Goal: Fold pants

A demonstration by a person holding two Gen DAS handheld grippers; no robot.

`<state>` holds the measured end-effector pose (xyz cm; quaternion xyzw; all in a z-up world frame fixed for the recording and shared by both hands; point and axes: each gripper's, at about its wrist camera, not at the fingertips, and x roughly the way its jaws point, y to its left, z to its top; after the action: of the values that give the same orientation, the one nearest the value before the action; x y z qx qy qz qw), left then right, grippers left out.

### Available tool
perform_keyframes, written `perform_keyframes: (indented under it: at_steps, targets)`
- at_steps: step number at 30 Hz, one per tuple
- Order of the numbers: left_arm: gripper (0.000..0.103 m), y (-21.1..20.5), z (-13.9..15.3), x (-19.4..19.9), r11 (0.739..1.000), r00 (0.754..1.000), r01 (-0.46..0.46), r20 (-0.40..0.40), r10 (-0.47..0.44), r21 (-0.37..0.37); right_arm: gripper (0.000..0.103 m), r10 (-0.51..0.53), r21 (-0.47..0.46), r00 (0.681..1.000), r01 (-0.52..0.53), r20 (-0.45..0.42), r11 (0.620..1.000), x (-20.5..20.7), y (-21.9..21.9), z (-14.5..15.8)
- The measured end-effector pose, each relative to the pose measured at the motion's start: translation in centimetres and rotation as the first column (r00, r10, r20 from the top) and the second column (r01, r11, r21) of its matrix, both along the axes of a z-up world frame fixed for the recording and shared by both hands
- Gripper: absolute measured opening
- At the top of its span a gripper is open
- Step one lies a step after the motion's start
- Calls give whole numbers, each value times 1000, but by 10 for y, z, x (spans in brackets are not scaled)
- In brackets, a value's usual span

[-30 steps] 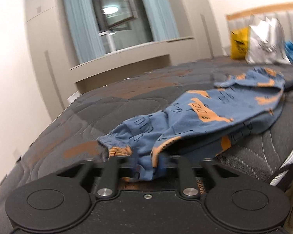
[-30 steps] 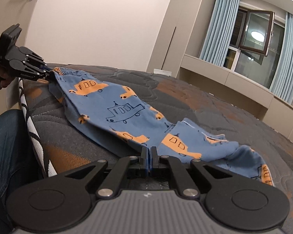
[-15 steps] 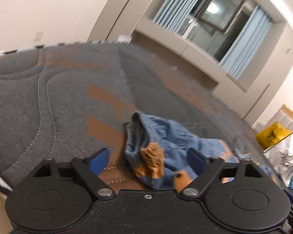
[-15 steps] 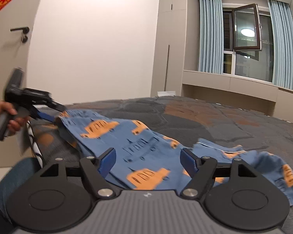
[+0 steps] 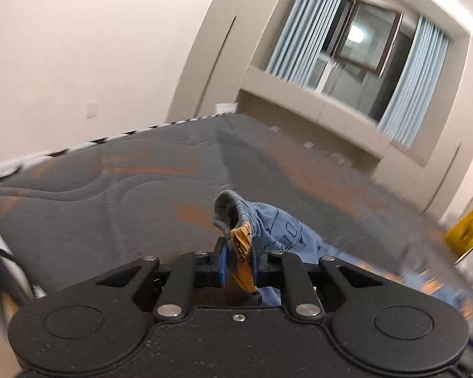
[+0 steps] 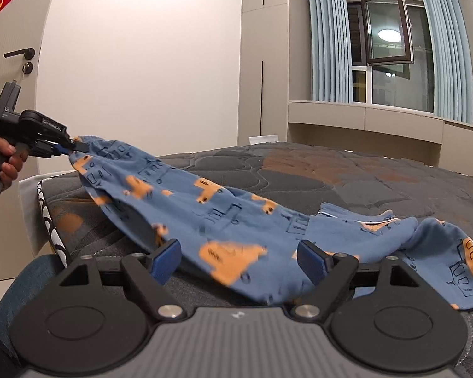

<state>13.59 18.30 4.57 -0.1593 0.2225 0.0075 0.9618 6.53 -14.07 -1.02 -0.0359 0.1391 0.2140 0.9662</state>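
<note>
Blue pants [image 6: 224,220] printed with orange vehicles lie stretched across the dark quilted bed [image 6: 362,182]. In the left wrist view my left gripper [image 5: 239,252] has its jaws closing, and the pads pinch the orange and blue cuff of the pants [image 5: 277,223]. The right wrist view shows that left gripper [image 6: 69,148] holding this end raised above the mattress corner. My right gripper [image 6: 239,258] hovers over the middle of the pants, its jaws wide and still opening. Fabric lies below and between its blue pads [image 6: 165,256], which do not press on it.
A hand [image 6: 6,160] holds the left gripper near a white door [image 6: 19,53]. A jeans-clad leg [image 6: 12,299] is at the bed's near edge. The bed [image 5: 110,195] spreads far ahead. A yellow bag [image 5: 466,233] sits at the far right.
The left gripper opened, turned, then closed on the cuff and lifted it. The right gripper, shut on the fabric a second ago, opened wide and let it go.
</note>
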Motion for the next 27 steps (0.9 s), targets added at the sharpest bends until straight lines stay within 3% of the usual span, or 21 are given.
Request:
perform_keyframes:
  at_steps: [3, 6, 7, 8, 10, 12, 15, 19, 21, 23, 26, 27]
  targets:
    - [17, -5, -23, 8, 998, 996, 9, -90, -3, 64, 86, 6, -10, 999, -7, -34, 1000, 7, 1, -7]
    - [28, -6, -35, 6, 997, 992, -38, -120, 46, 65, 88, 20, -12, 998, -21, -56, 1000, 8, -5, -7]
    - [44, -4, -33, 1, 995, 992, -61, -104, 69, 78, 94, 14, -21, 999, -15, -48, 1000, 6, -11, -5]
    - [69, -9, -30, -6, 992, 993, -80, -78, 88, 97, 98, 1, -37, 999, -3, -39, 999, 5, -17, -3]
    - [92, -24, -22, -18, 978, 990, -143, 6, 144, 152, 100, -37, -74, 999, 35, -17, 997, 4, -36, 4]
    - [95, -47, -14, -28, 964, 986, -165, 70, 154, 210, 101, -83, -104, 997, 82, -7, 991, 10, -62, 13]
    - [102, -89, -5, -27, 962, 992, -110, 93, 89, 249, 103, -183, -113, 983, 178, -29, 977, 29, -108, 24]
    - [102, -157, -5, -8, 979, 991, 106, 64, -119, 174, 103, -287, -38, 948, 285, -138, 958, 60, -175, 31]
    - [102, -190, -7, 11, 966, 969, 234, 51, -241, 110, 103, -294, 24, 933, 305, -209, 952, 78, -209, 29]
    - [102, -227, -11, 33, 937, 937, 347, 29, -348, 36, 103, -288, 94, 911, 328, -293, 940, 100, -243, 24]
    - [102, -275, -21, 59, 888, 889, 457, -7, -457, -45, 102, -281, 174, 885, 364, -372, 915, 121, -275, 15]
    - [102, -286, -25, 64, 883, 883, 466, -25, -468, -60, 102, -274, 186, 886, 361, -375, 914, 125, -280, 15]
